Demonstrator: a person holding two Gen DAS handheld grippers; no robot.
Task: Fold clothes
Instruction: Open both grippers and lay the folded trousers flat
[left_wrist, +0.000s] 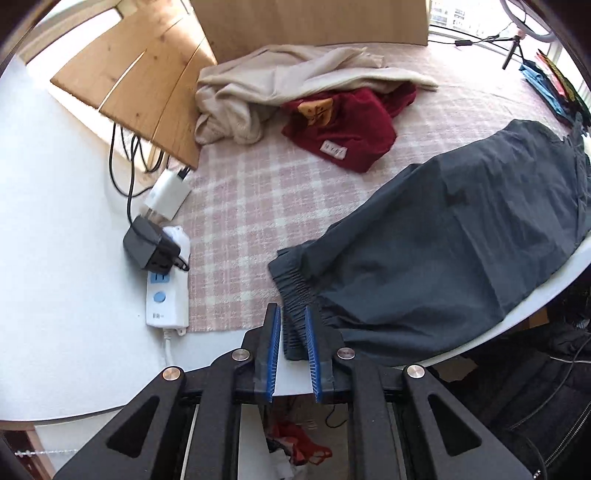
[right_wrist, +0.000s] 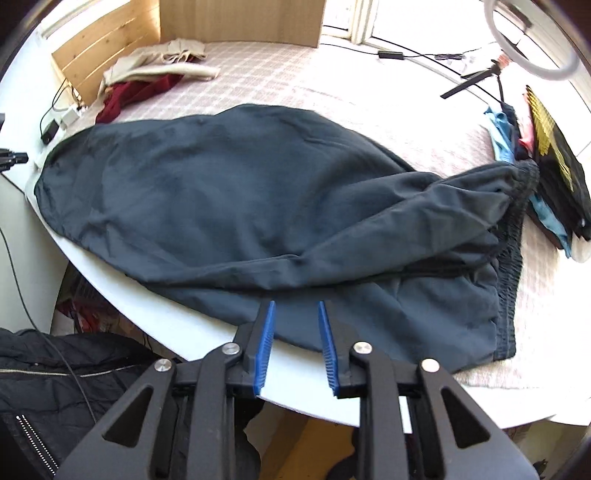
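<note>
I see the dark trousers (right_wrist: 258, 199) spread across the middle of the right wrist view, folded over lengthwise on the pink checked cloth (right_wrist: 295, 77), their waistband (right_wrist: 513, 236) at the right and their near edge hanging onto the white table (right_wrist: 155, 306). In the left wrist view the same trousers run from the right edge down to the lower centre, ending in a gathered cuff (left_wrist: 299, 291).

Both tools point steeply down at the table. My left gripper (left_wrist: 293, 314) sits at the bottom centre of its frame, its blue pads a narrow gap apart. The cuff lies between the tips, but I cannot tell whether the pads press on it. My right gripper (right_wrist: 295, 310) hangs over the near edge of the trousers, pads a moderate gap apart, and the fabric shows flat below the gap, not pinched.

Further out, a cream garment (left_wrist: 280, 85) and a dark red one (left_wrist: 343, 125) lie heaped in the upper centre of the left view. A white power strip (left_wrist: 166, 295) with a black plug (left_wrist: 147, 247) lies at the left edge of the cloth. Folded clothes (right_wrist: 550, 166) are stacked at the right edge of the right view.
</note>
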